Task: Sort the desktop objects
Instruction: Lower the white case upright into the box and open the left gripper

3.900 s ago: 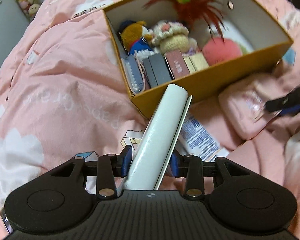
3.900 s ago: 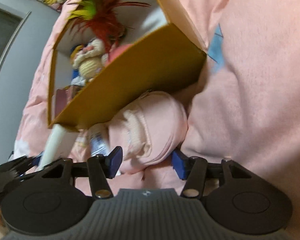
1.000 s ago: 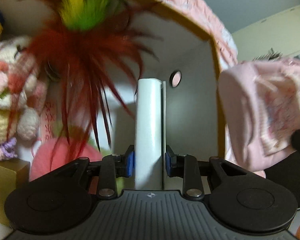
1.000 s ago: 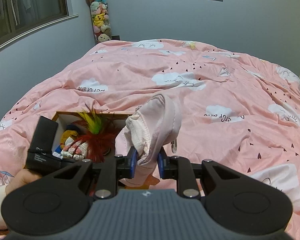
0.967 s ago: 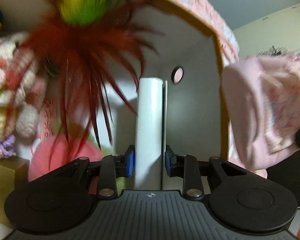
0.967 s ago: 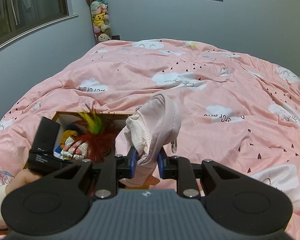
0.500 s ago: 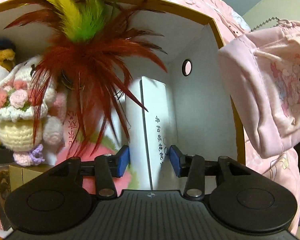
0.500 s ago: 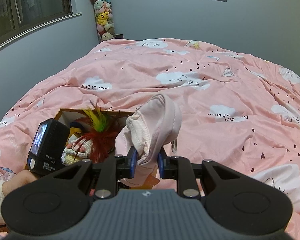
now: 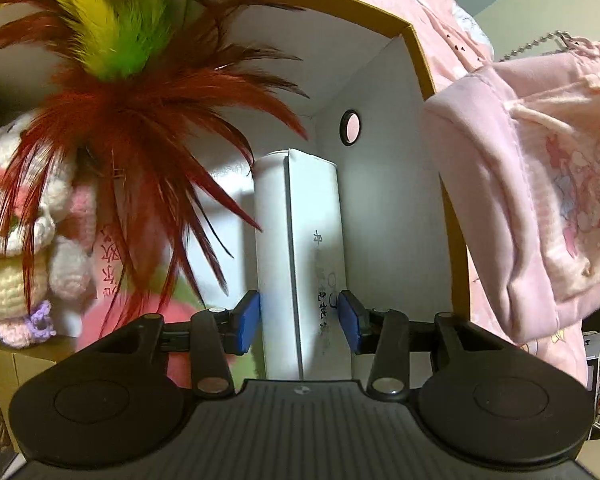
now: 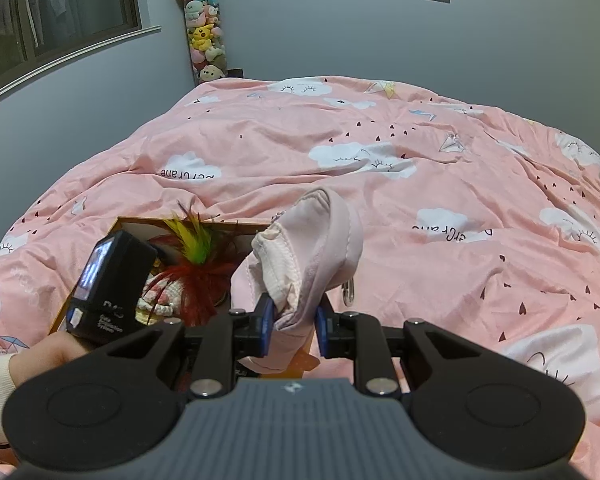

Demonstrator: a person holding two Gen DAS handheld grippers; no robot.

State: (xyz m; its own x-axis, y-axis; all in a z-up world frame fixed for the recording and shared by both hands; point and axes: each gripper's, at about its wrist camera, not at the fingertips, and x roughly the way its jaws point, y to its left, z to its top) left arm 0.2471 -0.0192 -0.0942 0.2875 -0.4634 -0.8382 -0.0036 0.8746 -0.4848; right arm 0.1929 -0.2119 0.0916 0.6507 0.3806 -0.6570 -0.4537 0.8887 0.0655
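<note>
The step in hand is judged to be the release of the tall white rectangular carton (image 9: 300,256) into the yellow-rimmed cardboard storage box with white inner walls (image 9: 384,208). The left tongs (image 9: 299,322) are seen with their blue pads (image 9: 247,322) parted to either side of the carton; slight gaps are visible at both pads, so the carton is read as let go and standing on end inside the box, directly ahead of and between the pads, close to the box's right-hand wall. To the left of these tongs, within the same box, a bunch of red, yellow and green feathers (image 9: 128,120), a cream and pink crocheted doll (image 9: 8,248) and a round pink soft item (image 9: 148,320) are recorded. The right tongs (image 10: 292,326) are closed on a pale pink fabric drawstring pouch (image 10: 304,248), which is held up above the pink cloud-printed bedspread (image 10: 420,184), with the box lying below and to the left of them. A bare hand with a cream sleeve (image 10: 28,360) is noted at the lower left of the right view, bearing the left device. The next move is judged to call for the left tongs to be drawn back clear of the carton without tipping it or catching the feathers, after which the pouch should be lowered into the free space remaining beside the carton and released.
</note>
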